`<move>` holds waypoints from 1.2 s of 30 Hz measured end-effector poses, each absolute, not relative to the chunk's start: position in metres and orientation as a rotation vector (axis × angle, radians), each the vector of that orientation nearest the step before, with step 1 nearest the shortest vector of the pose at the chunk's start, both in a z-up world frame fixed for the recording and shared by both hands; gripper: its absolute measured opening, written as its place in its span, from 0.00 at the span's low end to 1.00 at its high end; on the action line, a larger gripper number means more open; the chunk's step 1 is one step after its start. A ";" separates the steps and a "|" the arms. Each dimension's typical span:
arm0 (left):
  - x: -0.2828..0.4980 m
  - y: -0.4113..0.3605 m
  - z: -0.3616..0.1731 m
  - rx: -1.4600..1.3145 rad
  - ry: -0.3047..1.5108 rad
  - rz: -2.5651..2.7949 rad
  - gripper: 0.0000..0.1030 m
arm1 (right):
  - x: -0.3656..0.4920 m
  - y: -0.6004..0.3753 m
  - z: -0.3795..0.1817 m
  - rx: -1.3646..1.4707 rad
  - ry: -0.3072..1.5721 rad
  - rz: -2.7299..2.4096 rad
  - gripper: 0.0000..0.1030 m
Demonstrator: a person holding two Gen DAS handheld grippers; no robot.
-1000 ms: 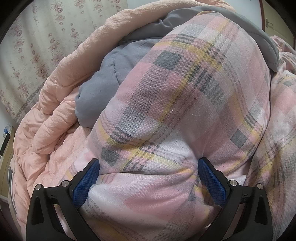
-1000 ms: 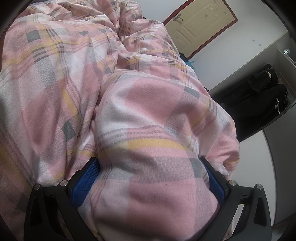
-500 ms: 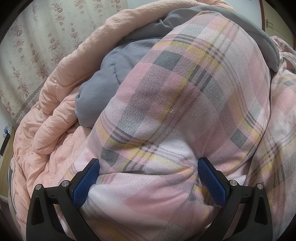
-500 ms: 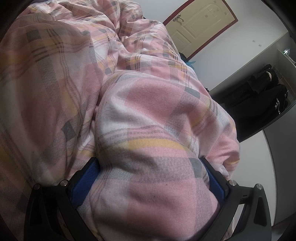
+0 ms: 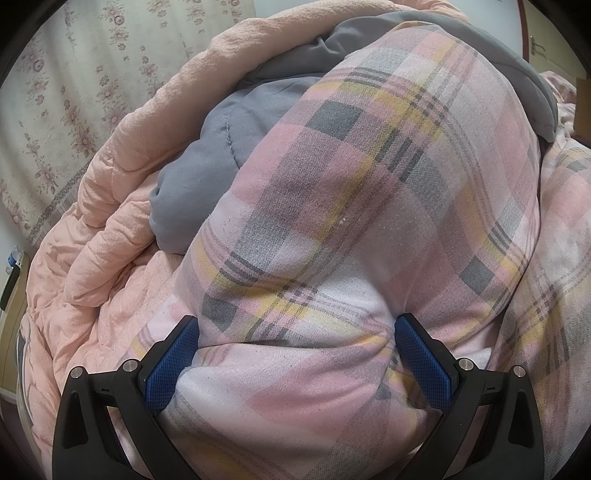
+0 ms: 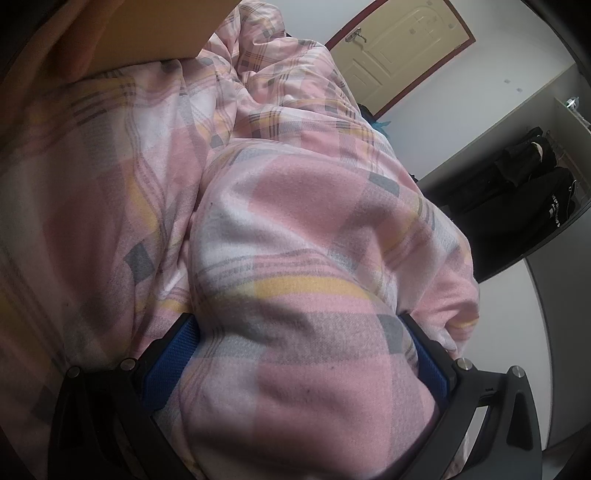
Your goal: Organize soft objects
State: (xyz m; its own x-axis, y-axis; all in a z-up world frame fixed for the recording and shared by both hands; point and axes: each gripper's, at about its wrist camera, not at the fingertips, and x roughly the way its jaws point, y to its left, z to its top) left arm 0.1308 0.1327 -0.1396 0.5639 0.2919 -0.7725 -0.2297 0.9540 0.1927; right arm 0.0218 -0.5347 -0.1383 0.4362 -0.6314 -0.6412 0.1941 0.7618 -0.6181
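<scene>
A thick pink, grey and yellow plaid quilt point(image 5: 388, 177) bulges up in front of the left wrist camera. My left gripper point(image 5: 295, 354) is shut on a fat fold of it, and its blue pads point(image 5: 170, 365) press creases into the cloth. In the right wrist view the same plaid quilt point(image 6: 314, 221) fills most of the frame. My right gripper point(image 6: 299, 350) is shut on another thick fold, with its right pad mostly buried in fabric. A grey quilt point(image 5: 207, 166) lies behind the plaid one. A peach blanket point(image 5: 110, 266) wraps around them at the left.
A floral curtain point(image 5: 74, 74) hangs behind the pile at the left. In the right wrist view a tan board point(image 6: 159, 29) sits at the top left, a cream door point(image 6: 402, 48) stands at the back, and dark clothes point(image 6: 535, 184) hang at the right.
The left view is the same. The right gripper has shifted with its fold still held, and a tan board has come into view at the top left.
</scene>
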 end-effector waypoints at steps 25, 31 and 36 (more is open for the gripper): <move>0.131 0.133 -0.139 0.074 0.923 0.306 1.00 | 0.031 -0.536 -0.144 -0.515 1.020 -0.557 0.99; 0.131 0.133 -0.140 0.074 0.923 0.306 1.00 | 0.031 -0.536 -0.144 -0.514 1.025 -0.560 0.99; 0.131 0.133 -0.139 0.074 0.922 0.307 1.00 | 0.029 -0.533 -0.145 -0.530 1.016 -0.564 0.99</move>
State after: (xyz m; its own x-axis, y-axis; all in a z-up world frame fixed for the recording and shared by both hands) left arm 0.1309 0.1332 -0.1394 0.5643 0.2919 -0.7723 -0.2288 0.9541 0.1934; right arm 0.0294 -0.5331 -0.1450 0.4119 -0.6573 -0.6311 0.1880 0.7389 -0.6470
